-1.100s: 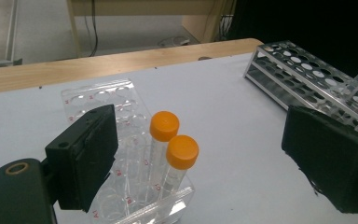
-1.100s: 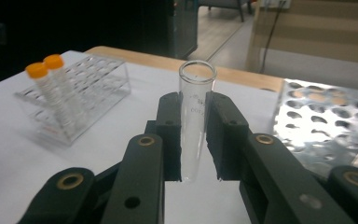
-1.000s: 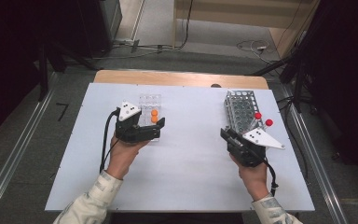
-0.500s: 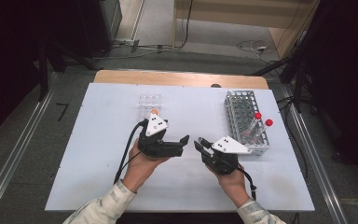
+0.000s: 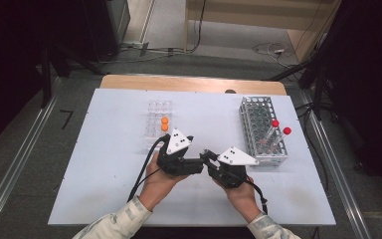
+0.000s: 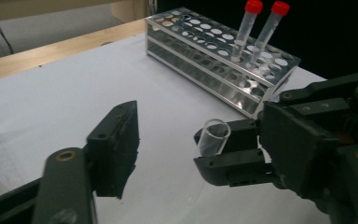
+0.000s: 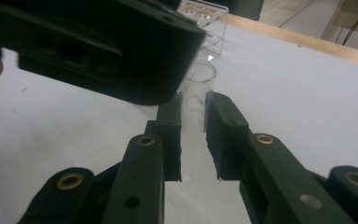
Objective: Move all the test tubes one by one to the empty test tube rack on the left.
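My right gripper (image 7: 193,109) is shut on a clear, uncapped tube (image 7: 198,84), which stands out past its fingertips with the open mouth forward. In the left gripper view the same tube (image 6: 212,136) sits in the right gripper's jaws, to the right of my left gripper's finger (image 6: 114,142). My left gripper (image 5: 198,165) meets the right gripper (image 5: 207,157) tip to tip at the table's front middle. Its jaws have just been closing. The tube's mouth lies near their gap, and no pad presses on it.
A metal tube rack (image 5: 252,107) stands at the right with two red-capped tubes (image 5: 275,124) in it. A clear plastic rack (image 5: 154,107) with two orange caps (image 5: 164,123) stands just behind the left hand. A wooden strip (image 5: 189,83) runs along the far edge.
Both hands have come in towards the middle, the left from the clear rack and the right from the metal rack. The two grippers now meet, and the left jaws stand narrower.
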`<state>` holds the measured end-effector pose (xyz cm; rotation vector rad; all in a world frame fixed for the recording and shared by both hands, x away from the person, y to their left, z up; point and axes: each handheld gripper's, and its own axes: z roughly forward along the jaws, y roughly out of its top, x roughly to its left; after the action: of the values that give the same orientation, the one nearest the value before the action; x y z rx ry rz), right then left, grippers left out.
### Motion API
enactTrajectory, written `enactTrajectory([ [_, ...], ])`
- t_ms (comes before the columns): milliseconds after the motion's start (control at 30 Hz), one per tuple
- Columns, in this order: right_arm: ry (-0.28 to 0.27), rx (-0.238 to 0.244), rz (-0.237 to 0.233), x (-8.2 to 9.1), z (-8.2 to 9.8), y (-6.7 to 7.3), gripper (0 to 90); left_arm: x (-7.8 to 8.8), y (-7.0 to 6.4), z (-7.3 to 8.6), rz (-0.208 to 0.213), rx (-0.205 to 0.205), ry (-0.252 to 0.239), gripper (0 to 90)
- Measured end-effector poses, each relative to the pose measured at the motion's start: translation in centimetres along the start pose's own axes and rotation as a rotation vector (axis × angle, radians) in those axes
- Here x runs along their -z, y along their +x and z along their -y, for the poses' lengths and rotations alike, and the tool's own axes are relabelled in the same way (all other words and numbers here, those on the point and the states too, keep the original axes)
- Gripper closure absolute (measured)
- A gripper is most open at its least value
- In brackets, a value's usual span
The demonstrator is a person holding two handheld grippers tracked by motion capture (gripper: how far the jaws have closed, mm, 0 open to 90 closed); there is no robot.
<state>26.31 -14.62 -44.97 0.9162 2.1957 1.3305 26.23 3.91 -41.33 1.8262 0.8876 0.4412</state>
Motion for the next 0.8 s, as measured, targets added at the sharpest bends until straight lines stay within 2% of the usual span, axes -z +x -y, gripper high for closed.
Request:
enactTrajectory([
  [300, -0.003, 0.01, -0.013, -0.18, -0.13, 0.54, 73.0, -0.08, 0.13, 0.25, 0.022, -0.012, 0.008, 55.9],
  [733, -0.004, 0.01, -0.011, -0.16, -0.12, 0.49, 73.0, -0.32, 0.06, 0.49, 0.046, -0.022, 0.025, 73.8],
  [800, -0.005, 0.01, -0.01, -0.17, -0.12, 0.5, 73.0, -0.33, 0.07, 0.49, 0.046, -0.022, 0.025, 74.0],
])
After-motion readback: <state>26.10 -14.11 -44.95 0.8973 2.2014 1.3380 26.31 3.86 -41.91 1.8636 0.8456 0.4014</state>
